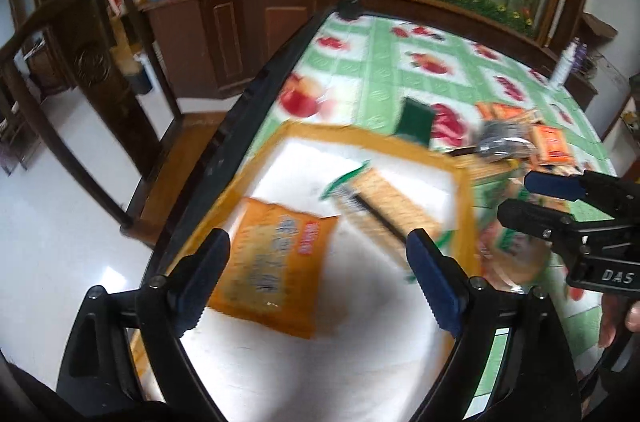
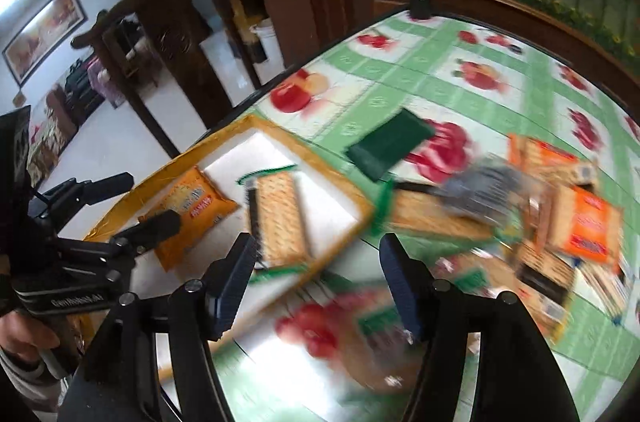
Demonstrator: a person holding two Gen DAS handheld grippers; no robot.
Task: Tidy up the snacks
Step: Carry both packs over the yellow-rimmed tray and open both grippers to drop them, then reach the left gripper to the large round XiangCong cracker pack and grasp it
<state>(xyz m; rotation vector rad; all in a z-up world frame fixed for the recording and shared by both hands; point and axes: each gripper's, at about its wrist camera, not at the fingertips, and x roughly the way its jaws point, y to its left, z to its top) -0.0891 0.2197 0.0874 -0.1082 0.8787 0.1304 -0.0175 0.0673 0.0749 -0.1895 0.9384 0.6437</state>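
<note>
An orange snack packet [image 1: 276,268] and cracker pack [image 1: 386,206] lie in a yellow-rimmed tray [image 1: 360,136] on the fruit-print tabletop [image 1: 420,70]; both grippers' jaws gape empty.

Black grippers, blue ribbed fingers [image 1: 434,280], silver screws, white "DAS" lettering.

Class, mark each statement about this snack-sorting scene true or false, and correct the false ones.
1. Two snack packets lie in the yellow-rimmed tray. True: an orange packet and a cracker packet.
2. The left gripper grips the orange packet. False: its fingers are spread apart and hold nothing.
3. The dark green packet lies inside the tray. False: it lies on the tablecloth, beyond the tray.
4. More snacks are piled outside the tray. True: a snack pile sits to its right.
5. The right gripper is open. True.
</note>
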